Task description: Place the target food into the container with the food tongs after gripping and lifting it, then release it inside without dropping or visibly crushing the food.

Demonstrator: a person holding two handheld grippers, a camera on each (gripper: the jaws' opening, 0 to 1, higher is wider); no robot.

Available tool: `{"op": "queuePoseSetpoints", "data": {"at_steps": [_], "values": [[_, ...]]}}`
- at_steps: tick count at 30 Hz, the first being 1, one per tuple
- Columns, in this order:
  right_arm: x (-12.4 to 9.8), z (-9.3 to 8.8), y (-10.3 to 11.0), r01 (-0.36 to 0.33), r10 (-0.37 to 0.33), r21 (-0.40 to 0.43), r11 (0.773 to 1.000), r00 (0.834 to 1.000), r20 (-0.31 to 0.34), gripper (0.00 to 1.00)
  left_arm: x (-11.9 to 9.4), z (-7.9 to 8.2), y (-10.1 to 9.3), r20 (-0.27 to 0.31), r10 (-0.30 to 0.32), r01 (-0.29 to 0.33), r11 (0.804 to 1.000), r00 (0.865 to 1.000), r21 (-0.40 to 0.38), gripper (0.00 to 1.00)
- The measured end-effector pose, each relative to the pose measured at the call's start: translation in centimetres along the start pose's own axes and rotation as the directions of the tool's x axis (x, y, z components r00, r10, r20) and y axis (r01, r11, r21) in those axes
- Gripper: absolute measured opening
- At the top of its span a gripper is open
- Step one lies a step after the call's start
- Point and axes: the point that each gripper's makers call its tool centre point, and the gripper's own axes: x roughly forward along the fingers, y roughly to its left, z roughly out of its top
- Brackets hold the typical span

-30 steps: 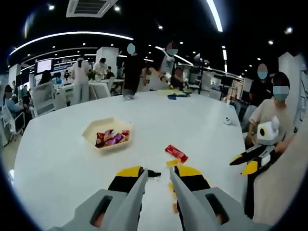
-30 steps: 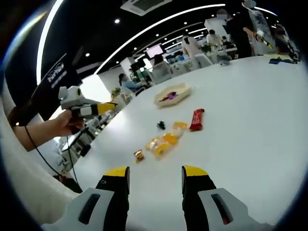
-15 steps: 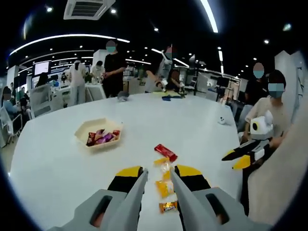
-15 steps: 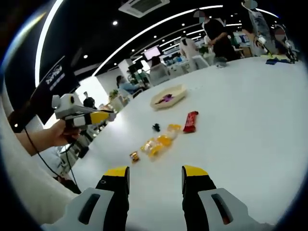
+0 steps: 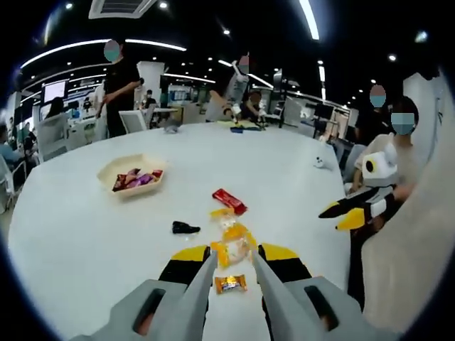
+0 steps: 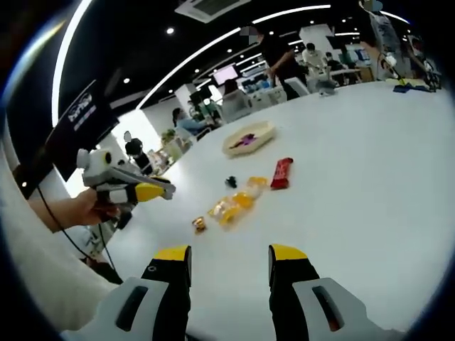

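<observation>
A beige tray [image 5: 106, 172] holding wrapped snacks stands at the far left of the white table [image 5: 85, 241]. Ahead of my left gripper [image 5: 234, 254] lie a gold candy [image 5: 229, 283], a yellow snack packet [image 5: 232, 240], a red bar [image 5: 229, 201] and a small black piece [image 5: 185, 227]. Its jaws stand a little apart above the packet, holding nothing. My right gripper [image 6: 229, 254] is open and empty, hovering short of the same row: candy [image 6: 199, 224], packet [image 6: 234, 204], red bar [image 6: 281, 172], tray [image 6: 249, 138]. A hand holds the left gripper [image 6: 124, 186] at the table's left edge.
The right gripper [image 5: 353, 215] shows at the right of the left gripper view, jaws spread, near a seated person [image 5: 398, 142]. Several people stand and sit around the far edge of the table. A small white object [image 5: 318, 163] lies far right.
The left gripper's camera has drawn back, so the yellow packet and gold candy now show between its jaws. In the right gripper view the left gripper has dipped toward the table. A person walked behind.
</observation>
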Motion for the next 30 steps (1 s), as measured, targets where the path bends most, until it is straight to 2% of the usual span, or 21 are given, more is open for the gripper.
{"op": "queuePoseSetpoints", "data": {"at_steps": [3,6,12,26,30], "values": [[0.0,-0.1,0.0,0.004,-0.004,-0.001,1.000,1.000,-0.002,0.44,0.3,-0.8,-0.5,-0.016,-0.007,0.007,1.000,1.000,-0.005,0.26],[-0.1,-0.3,-0.1,0.011,-0.011,-0.001,1.000,1.000,-0.006,0.44,0.8,-1.9,-0.5,-0.049,0.011,-0.011,1.000,0.999,-0.009,0.26],[-0.4,-0.5,-0.3,0.026,-0.025,0.008,1.000,1.000,-0.008,0.44,1.5,-3.2,-1.0,-0.076,0.016,-0.017,1.000,0.997,-0.004,0.26],[-0.3,-0.4,-0.6,0.028,-0.028,0.002,1.000,1.000,-0.014,0.43,2.5,-4.8,-0.1,-0.117,0.088,-0.096,0.994,0.989,-0.061,0.27],[-0.3,-0.5,-0.7,0.026,-0.026,0.002,1.000,0.999,-0.018,0.43,2.9,-5.0,-0.3,-0.130,0.092,-0.098,0.994,0.987,-0.046,0.27]]}}
